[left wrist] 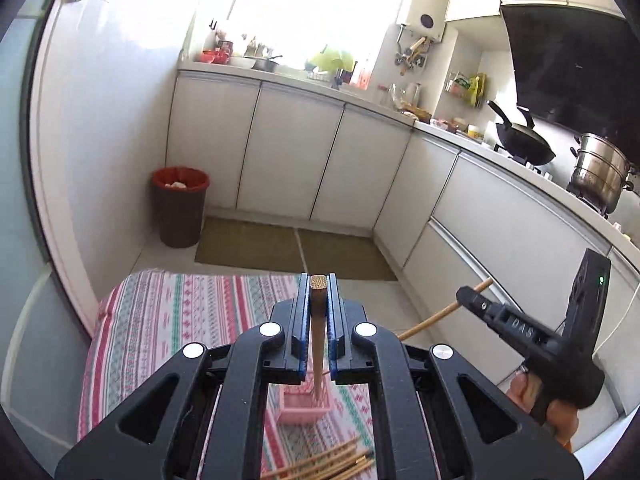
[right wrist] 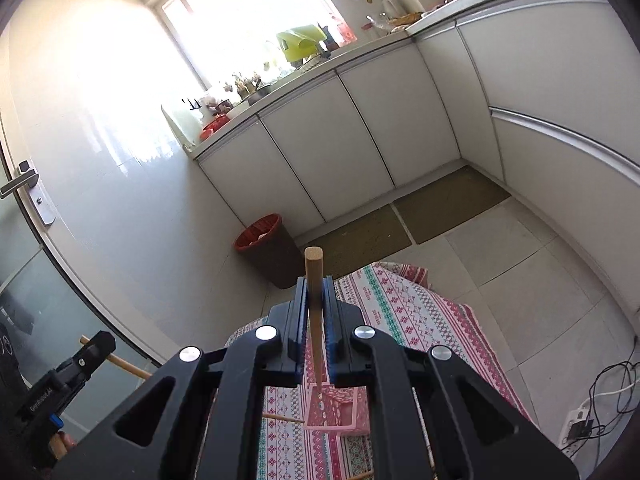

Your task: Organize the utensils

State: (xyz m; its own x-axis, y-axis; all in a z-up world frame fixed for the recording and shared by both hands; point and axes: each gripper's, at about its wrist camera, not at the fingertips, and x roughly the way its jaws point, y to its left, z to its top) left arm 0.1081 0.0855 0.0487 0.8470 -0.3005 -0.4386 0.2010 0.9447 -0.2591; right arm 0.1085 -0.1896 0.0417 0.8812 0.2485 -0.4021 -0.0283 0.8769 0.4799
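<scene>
Each hand-held gripper, left [left wrist: 319, 304] and right [right wrist: 316, 300], clamps one chopstick [left wrist: 318, 340] above the pink basket [left wrist: 306, 404].

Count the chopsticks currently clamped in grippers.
2: a darker chopstick in the left gripper, a lighter chopstick in the right gripper. More lie loose, partly hidden.

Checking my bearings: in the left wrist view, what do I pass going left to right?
Red-rimmed bin → striped cloth → left tool shut on a dark chopstick → right tool holding a pale chopstick → steel pot.
</scene>
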